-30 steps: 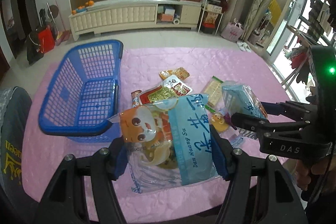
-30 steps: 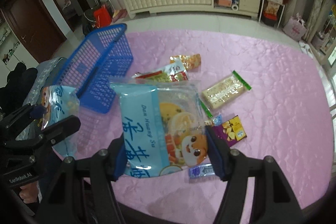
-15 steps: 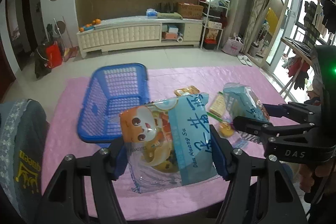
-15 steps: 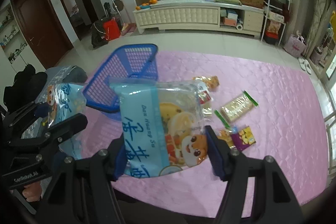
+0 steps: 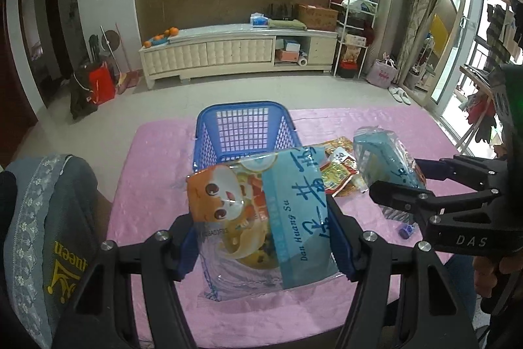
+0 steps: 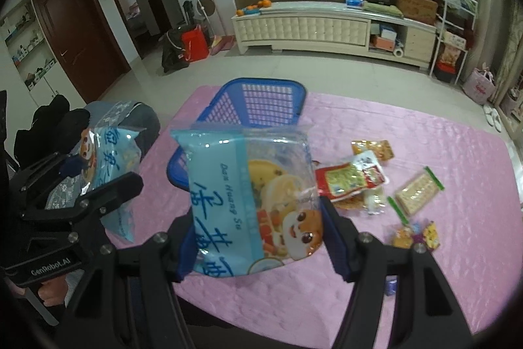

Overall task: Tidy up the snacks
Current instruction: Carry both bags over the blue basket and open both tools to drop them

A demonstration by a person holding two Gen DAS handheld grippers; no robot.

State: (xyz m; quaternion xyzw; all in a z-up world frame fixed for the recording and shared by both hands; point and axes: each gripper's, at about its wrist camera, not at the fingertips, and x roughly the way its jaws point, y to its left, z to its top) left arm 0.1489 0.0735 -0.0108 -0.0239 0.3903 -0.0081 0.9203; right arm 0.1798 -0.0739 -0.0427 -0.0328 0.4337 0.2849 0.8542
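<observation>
Pink-quilted table (image 5: pixel 157 152) carries the blue basket (image 5: pixel 245 126) at frame centre — left gripper (image 5: pixel 264 237) and right gripper (image 6: pixel 258 237) each clamp a snack bag (image 5: pixel 261 211), so centre each over the basket before release.

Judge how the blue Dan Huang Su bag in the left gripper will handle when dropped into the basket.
The Dan Huang Su bag looks puffy, probably light. Its glossy film may slip between the left gripper pads. Contents seem crumbly, so lower it gently into the basket.

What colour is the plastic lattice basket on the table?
Blue; the plastic lattice basket shows best in the left wrist view.
</observation>
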